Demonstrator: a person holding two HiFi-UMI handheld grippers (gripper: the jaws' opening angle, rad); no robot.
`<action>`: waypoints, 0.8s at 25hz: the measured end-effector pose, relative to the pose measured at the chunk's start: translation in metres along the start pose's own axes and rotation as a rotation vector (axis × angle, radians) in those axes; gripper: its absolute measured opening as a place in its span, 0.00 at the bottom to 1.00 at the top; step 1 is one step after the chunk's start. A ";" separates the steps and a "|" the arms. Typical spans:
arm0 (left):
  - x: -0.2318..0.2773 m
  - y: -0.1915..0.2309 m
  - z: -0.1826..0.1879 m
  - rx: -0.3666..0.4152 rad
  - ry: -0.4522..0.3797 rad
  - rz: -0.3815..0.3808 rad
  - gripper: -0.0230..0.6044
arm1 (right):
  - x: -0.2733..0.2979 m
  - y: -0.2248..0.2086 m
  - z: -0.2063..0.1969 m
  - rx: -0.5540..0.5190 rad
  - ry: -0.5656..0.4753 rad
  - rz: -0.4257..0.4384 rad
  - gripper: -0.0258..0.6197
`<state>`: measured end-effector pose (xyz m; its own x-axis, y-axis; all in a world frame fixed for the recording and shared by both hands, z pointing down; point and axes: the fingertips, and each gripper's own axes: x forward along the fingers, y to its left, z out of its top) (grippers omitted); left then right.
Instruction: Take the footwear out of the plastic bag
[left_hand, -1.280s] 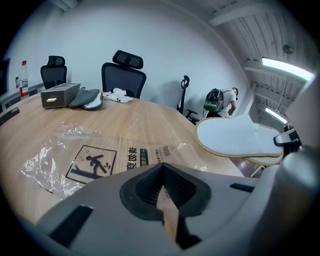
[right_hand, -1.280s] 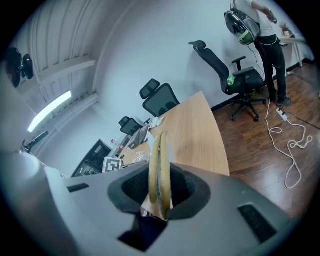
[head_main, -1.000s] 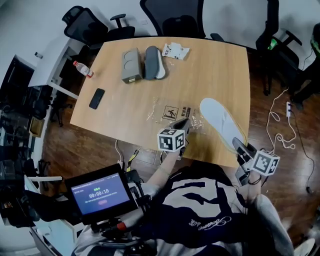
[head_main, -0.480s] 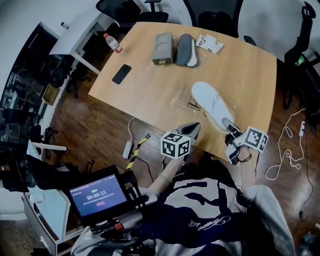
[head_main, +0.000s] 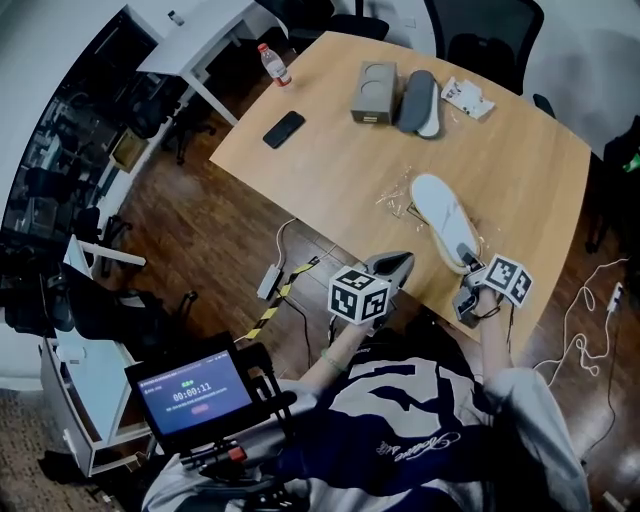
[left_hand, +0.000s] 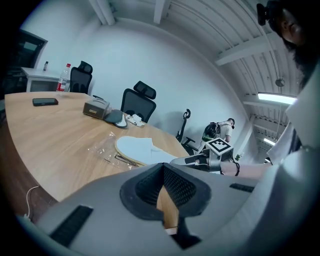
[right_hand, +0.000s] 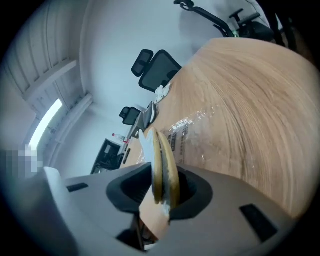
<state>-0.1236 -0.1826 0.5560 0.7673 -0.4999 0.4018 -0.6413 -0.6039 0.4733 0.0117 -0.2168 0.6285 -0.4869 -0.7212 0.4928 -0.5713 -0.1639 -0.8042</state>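
Our right gripper (head_main: 466, 258) has the heel edge of the white slipper (head_main: 440, 205) between its 2 jaws, which are opening. From there the slipper's long axis runs straight away from the claw, toe beside the crumpled plastic bag (head_main: 393, 200) on the table (head_main: 530, 150). Our left gripper (head_main: 392, 266), jaws together on nothing, hangs off the near edge, farther from the slipper.

On the table (head_main: 330, 170), a slipper (head_main: 440, 215) lies just right of the plastic bag (head_main: 395, 198), box (head_main: 374, 92) and phone (head_main: 284, 128) beyond
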 end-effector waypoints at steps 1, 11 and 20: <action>-0.001 0.001 0.000 -0.001 0.001 0.002 0.04 | 0.001 -0.004 -0.001 -0.037 0.004 -0.033 0.19; -0.003 0.007 0.002 -0.001 0.000 0.010 0.04 | -0.008 -0.025 -0.020 -0.202 0.100 -0.245 0.39; 0.001 -0.006 0.000 0.002 -0.001 -0.031 0.04 | -0.054 -0.031 -0.034 -0.223 0.057 -0.268 0.43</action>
<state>-0.1191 -0.1794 0.5533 0.7868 -0.4816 0.3860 -0.6172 -0.6201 0.4843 0.0332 -0.1498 0.6386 -0.3328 -0.6328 0.6991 -0.8109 -0.1865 -0.5547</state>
